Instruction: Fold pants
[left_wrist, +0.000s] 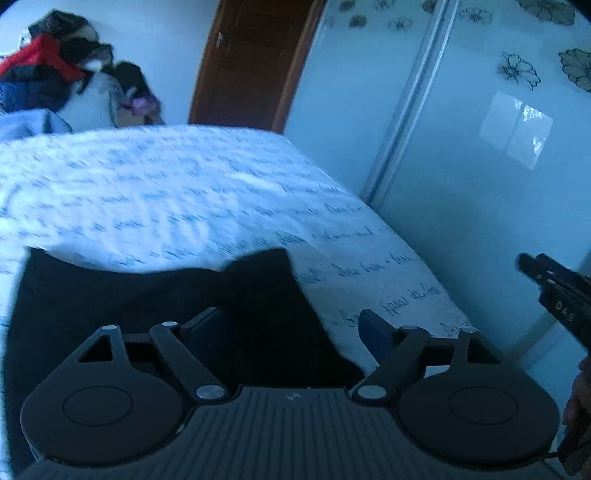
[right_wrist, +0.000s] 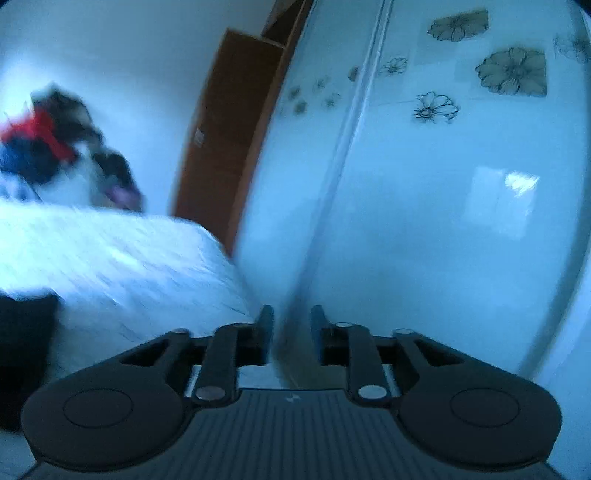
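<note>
Black fabric, the pants (left_wrist: 147, 306), lies flat on the near part of the bed (left_wrist: 177, 192), which is covered by a white sheet printed with lines of blue handwriting. In the left wrist view the cloth reaches from the bed's left side to about its middle, with one corner (left_wrist: 273, 258) poking up toward the bed's far end. The left gripper (left_wrist: 291, 325) hovers over the right-hand part of the pants, its jaws spread wide; the left finger (left_wrist: 207, 321) sits above the dark cloth and the right finger (left_wrist: 373, 328) above the printed sheet just beside the pants' edge. Nothing is pinched between them.

The right gripper (right_wrist: 291, 317) is off the bed's right side and points toward the pale wardrobe doors (right_wrist: 424, 229) decorated with flower outlines. Its jaws stand partly apart with only empty air and the door seam behind them. In this blurred view the pants (right_wrist: 26, 350) show only as a dark patch at the bed's near left. From the left wrist view, the right gripper (left_wrist: 554, 291) appears at the bed's right edge, held by a hand (left_wrist: 580, 398) that is barely visible.

Beyond the bed's far end, a heap of clothes (left_wrist: 55, 70) in red, dark blue and black sits against the white wall, and a brown wooden door (left_wrist: 255, 62) stands to the right of it, next to the wardrobe.
</note>
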